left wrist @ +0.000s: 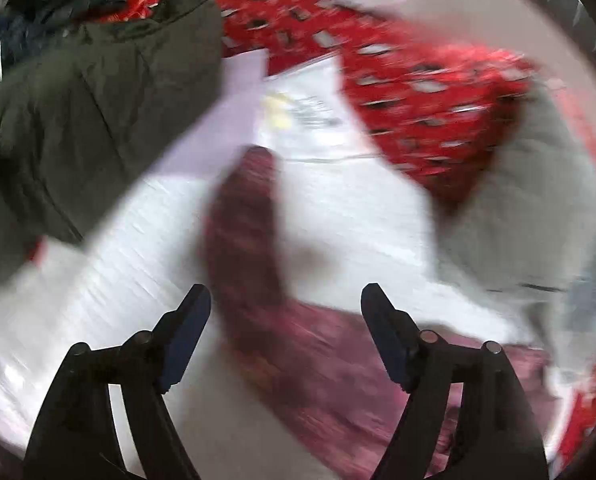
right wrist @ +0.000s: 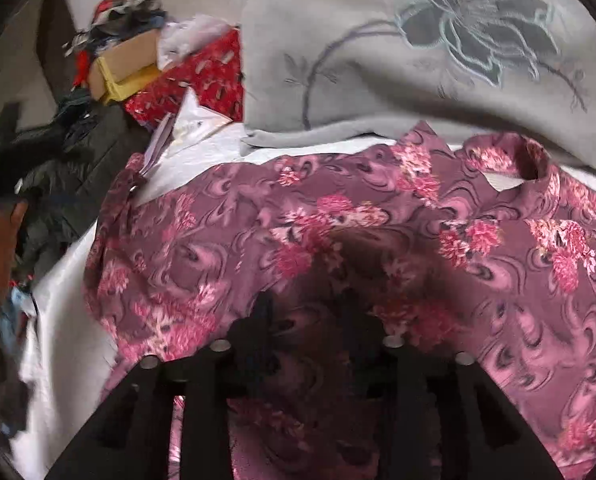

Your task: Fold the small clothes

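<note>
Shirt (right wrist: 337, 240), mauve with pink flowers, spread flat on white sheet (right wrist: 78, 340), collar toward one o'clock, grey blanket (right wrist: 377, 60) beyond at twelve. Left gripper (left wrist: 286, 304) wide apart above a sleeve, holding nothing; right gripper (right wrist: 305, 304) partly apart, empty. Between folds, probably; next, pinching a sleeve edge.
</note>
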The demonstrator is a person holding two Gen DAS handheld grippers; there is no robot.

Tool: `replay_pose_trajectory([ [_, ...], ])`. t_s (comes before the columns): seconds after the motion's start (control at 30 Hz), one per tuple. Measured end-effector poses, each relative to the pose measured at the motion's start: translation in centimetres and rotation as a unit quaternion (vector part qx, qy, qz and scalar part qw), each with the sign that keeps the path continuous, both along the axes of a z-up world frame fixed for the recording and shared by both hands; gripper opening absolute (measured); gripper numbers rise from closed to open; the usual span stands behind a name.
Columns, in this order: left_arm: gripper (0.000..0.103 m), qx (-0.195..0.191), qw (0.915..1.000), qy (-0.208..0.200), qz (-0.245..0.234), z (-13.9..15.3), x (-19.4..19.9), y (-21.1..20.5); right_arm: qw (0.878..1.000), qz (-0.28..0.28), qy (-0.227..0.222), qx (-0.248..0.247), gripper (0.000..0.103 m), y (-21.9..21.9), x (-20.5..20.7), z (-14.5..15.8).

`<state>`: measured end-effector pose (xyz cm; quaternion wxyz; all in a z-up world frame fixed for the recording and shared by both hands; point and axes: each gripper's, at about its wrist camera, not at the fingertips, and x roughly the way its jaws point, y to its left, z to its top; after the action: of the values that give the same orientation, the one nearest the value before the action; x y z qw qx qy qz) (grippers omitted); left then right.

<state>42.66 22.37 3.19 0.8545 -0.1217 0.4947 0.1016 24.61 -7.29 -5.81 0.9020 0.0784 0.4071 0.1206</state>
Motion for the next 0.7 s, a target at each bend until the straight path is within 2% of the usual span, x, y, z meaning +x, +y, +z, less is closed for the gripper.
replay_pose_trajectory([
  [0.07,0.078,0.023,0.9987,0.045,-0.010,-1.2,2.6,0.5,1.000,0.003,-0.001,-0.010,0.047,0.3,0.0,0.1],
  [0.13,0.078,0.042,0.9958,0.075,-0.032,-2.4,4.2,0.0,1.000,0.008,-0.003,-0.009,0.047,0.4,-0.1,0.1],
  [0.2,0.078,0.075,0.9913,0.094,-0.053,-3.9,5.0,-1.4,1.000,0.008,-0.004,-0.005,0.048,0.3,-0.2,0.1],
  [0.27,0.078,0.124,0.9840,0.113,-0.062,-5.4,5.8,-2.3,1.000,0.009,-0.005,0.005,0.048,0.0,0.0,-0.1],
  [0.3,0.072,0.145,0.9797,0.126,-0.055,-6.2,6.1,-2.2,1.000,0.009,-0.005,0.011,0.048,-0.2,0.0,-0.1],
  [0.33,0.043,0.147,0.9784,0.137,-0.050,-6.6,5.9,-1.7,1.000,0.009,-0.004,0.017,0.048,-0.4,0.0,-0.1],
  [0.37,0.026,0.128,0.9804,0.144,-0.043,-6.6,5.4,-0.9,1.000,0.009,-0.004,0.020,0.048,-0.4,0.0,-0.1],
  [0.4,0.011,0.079,0.9859,0.145,-0.026,-6.5,4.6,0.5,1.000,0.009,-0.005,0.021,0.048,-0.4,0.0,-0.1],
  [0.47,0.010,0.006,0.9926,0.121,-0.004,-5.5,2.4,3.1,1.000,0.009,-0.006,0.020,0.048,-0.4,0.0,-0.1],
  [0.5,0.010,0.001,0.9937,0.112,0.004,-5.1,0.7,4.5,1.000,0.009,-0.006,0.019,0.048,-0.3,0.0,-0.1],
  [0.57,0.010,0.010,0.9922,0.122,0.022,-5.4,-1.9,6.6,1.000,0.010,-0.007,0.022,0.048,-0.4,-0.1,-0.2],
  [0.63,0.010,-0.034,0.9904,0.130,0.031,-6.2,-4.5,8.9,1.000,0.010,-0.007,0.027,0.048,-0.5,0.0,-0.2],
  [0.7,0.010,-0.061,0.9890,0.128,0.041,-6.4,-6.2,10.2,0.999,0.010,-0.007,0.029,0.048,-0.6,-0.2,-0.2],
])
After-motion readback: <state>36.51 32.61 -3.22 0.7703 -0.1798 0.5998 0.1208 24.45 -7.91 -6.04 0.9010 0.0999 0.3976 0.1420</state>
